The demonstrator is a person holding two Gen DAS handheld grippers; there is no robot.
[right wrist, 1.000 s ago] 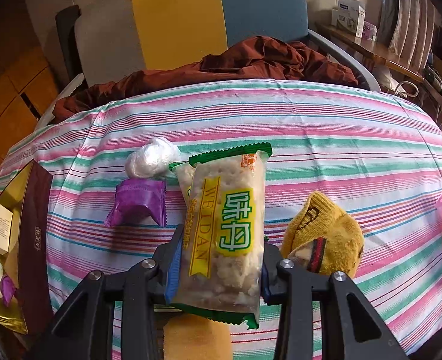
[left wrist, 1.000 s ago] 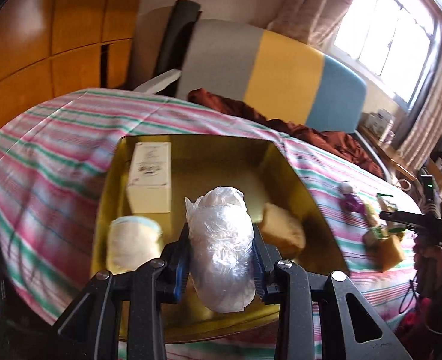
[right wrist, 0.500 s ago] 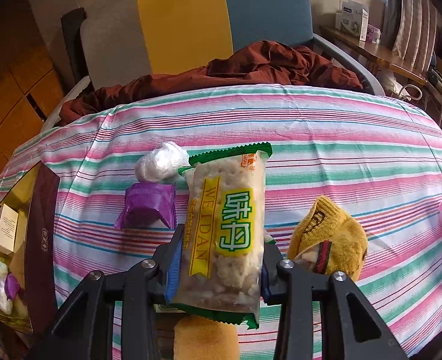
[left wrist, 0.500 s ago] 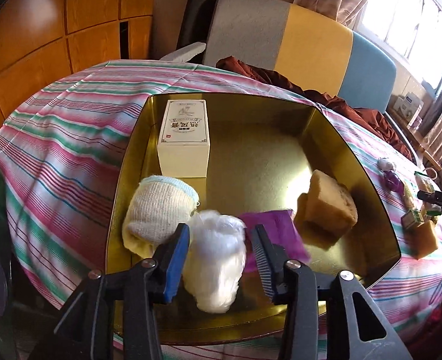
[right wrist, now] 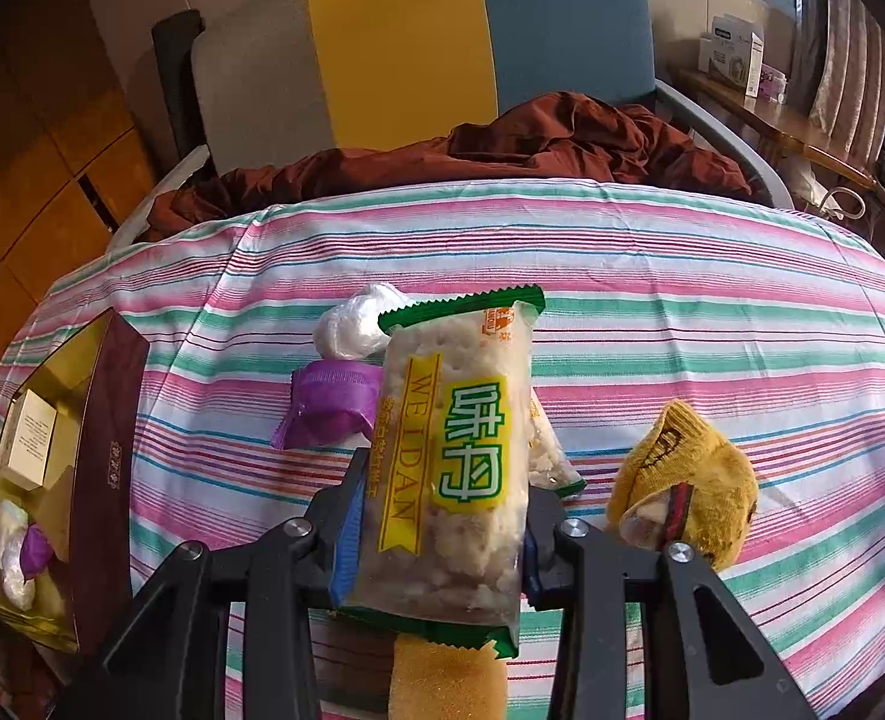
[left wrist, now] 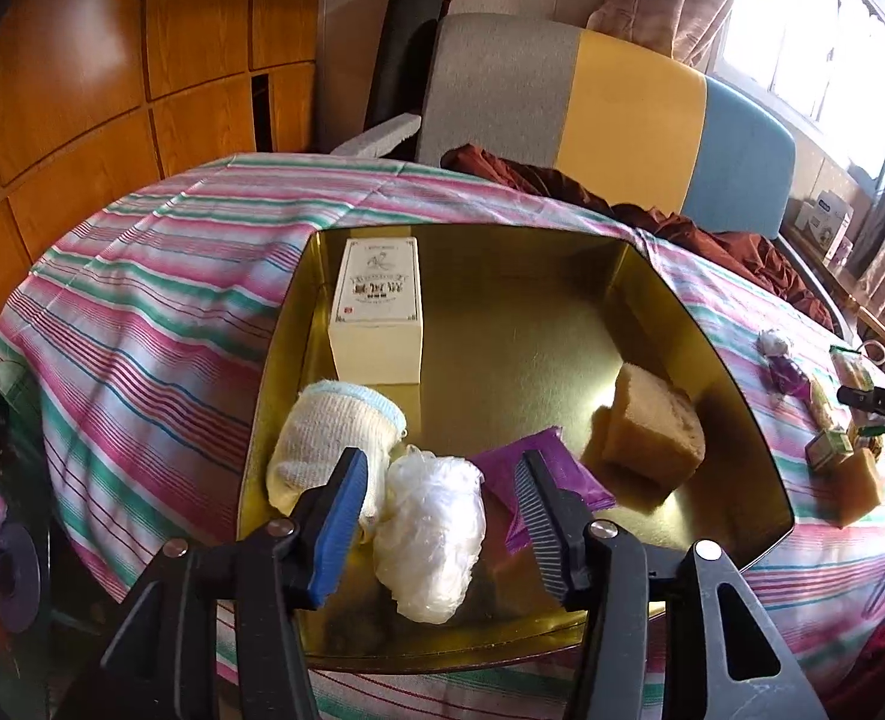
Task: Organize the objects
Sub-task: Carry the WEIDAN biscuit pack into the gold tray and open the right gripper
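Released from my left tool (left wrist: 439,513), whose jaws had just spread, the crinkled white plastic bundle (left wrist: 430,534) lay in the gold tin (left wrist: 718,354); my right tool (right wrist: 442,519) pinched a clear cracker packet (right wrist: 454,456).

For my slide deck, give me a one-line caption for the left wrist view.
Left claw open around a clear plastic bundle just released in the gold tray.

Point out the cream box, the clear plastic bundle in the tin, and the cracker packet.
cream box (left wrist: 376,306): left wrist view, printed top face.
clear plastic bundle (left wrist: 433,531): left wrist view, crinkled middle.
cracker packet (right wrist: 460,450): right wrist view, yellow-green label.
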